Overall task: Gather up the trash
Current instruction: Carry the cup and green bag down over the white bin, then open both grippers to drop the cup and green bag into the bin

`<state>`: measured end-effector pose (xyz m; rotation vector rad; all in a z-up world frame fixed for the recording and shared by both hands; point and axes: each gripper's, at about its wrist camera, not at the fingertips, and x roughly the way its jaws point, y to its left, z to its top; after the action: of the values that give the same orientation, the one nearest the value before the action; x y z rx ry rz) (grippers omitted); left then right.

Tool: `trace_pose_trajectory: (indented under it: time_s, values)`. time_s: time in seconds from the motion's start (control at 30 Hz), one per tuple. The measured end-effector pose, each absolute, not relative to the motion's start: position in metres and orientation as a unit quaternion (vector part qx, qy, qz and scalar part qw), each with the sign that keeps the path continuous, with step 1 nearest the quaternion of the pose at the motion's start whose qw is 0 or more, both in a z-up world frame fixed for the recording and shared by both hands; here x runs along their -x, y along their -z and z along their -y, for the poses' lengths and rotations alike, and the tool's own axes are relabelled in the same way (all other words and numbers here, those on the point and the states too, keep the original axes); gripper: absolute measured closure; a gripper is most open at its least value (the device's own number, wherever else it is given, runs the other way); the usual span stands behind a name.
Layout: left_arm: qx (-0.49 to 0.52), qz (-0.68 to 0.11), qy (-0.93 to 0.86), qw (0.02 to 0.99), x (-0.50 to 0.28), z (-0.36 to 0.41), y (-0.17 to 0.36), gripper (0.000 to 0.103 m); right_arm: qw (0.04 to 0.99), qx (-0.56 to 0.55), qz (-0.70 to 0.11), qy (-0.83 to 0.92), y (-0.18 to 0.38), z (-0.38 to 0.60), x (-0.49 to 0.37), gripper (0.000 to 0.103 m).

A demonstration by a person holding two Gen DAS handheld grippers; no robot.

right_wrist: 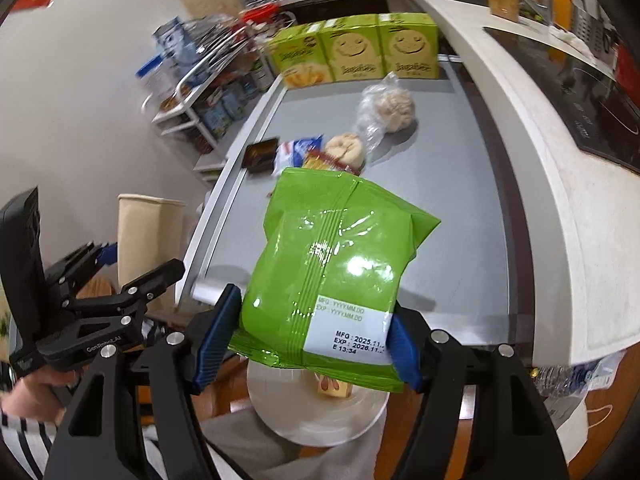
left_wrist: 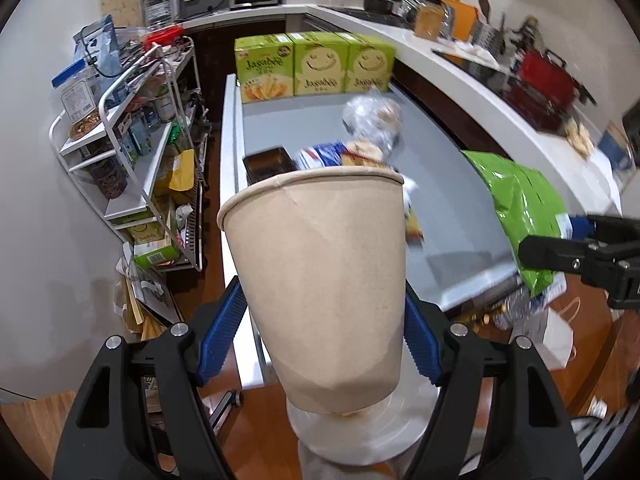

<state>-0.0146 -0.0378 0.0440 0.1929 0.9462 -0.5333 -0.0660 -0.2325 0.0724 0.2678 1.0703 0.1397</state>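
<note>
My left gripper point(left_wrist: 324, 336) is shut on a beige paper cup point(left_wrist: 320, 276), held upright off the near end of the grey table point(left_wrist: 448, 200); the cup also shows in the right wrist view point(right_wrist: 148, 240). My right gripper point(right_wrist: 308, 344) is shut on a green snack bag point(right_wrist: 332, 276), held over the table's near edge; the bag also shows in the left wrist view point(left_wrist: 524, 208). Below both sits a round white bin opening point(right_wrist: 320, 412) point(left_wrist: 384, 428) with a small wrapper inside. On the table lie a blue-white wrapper point(right_wrist: 298, 150), a bun point(right_wrist: 346, 148) and a clear bag of food point(right_wrist: 390, 110).
Three green snack boxes point(right_wrist: 352, 50) stand at the table's far end. A dark small tray point(right_wrist: 260, 154) lies near the left edge. A white shelf rack point(left_wrist: 140, 140) full of goods stands left. A white counter point(right_wrist: 540, 140) runs along the right. White bags point(left_wrist: 552, 336) lie on the floor.
</note>
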Motion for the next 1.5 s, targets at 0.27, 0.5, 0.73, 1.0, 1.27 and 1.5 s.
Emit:
trace_pose_trajectory:
  time_s: [0.27,0.5,0.73,1.0,1.27,1.5]
  values:
    - [-0.121,-0.475,0.278,0.826,0.045,0.036,-0.022,0.029,0.826,-0.085,-0.547,-0.107,-0.053,0.215,0.093,0.036]
    - [-0.153,-0.507,0.297,0.794,0.069,0.038,0.011,0.029,0.801,-0.053,-0.584,-0.125,-0.024,0.200,0.111,0.036]
    - [-0.164,-0.546,0.296,0.767,0.081,0.039,0.051,0.029,0.769,-0.039,-0.625,-0.125,0.024,0.190,0.119,0.036]
    - [-0.180,-0.574,0.286,0.746,0.084,0.047,0.088,0.029,0.743,-0.055,-0.659,-0.106,0.074,0.184,0.119,0.036]
    - [-0.184,-0.587,0.274,0.740,0.083,0.055,0.105,0.029,0.724,-0.069,-0.681,-0.085,0.101,0.180,0.113,0.036]
    - [-0.194,-0.592,0.273,0.734,0.082,0.061,0.110,0.029,0.720,-0.064,-0.686,-0.084,0.109,0.178,0.111,0.036]
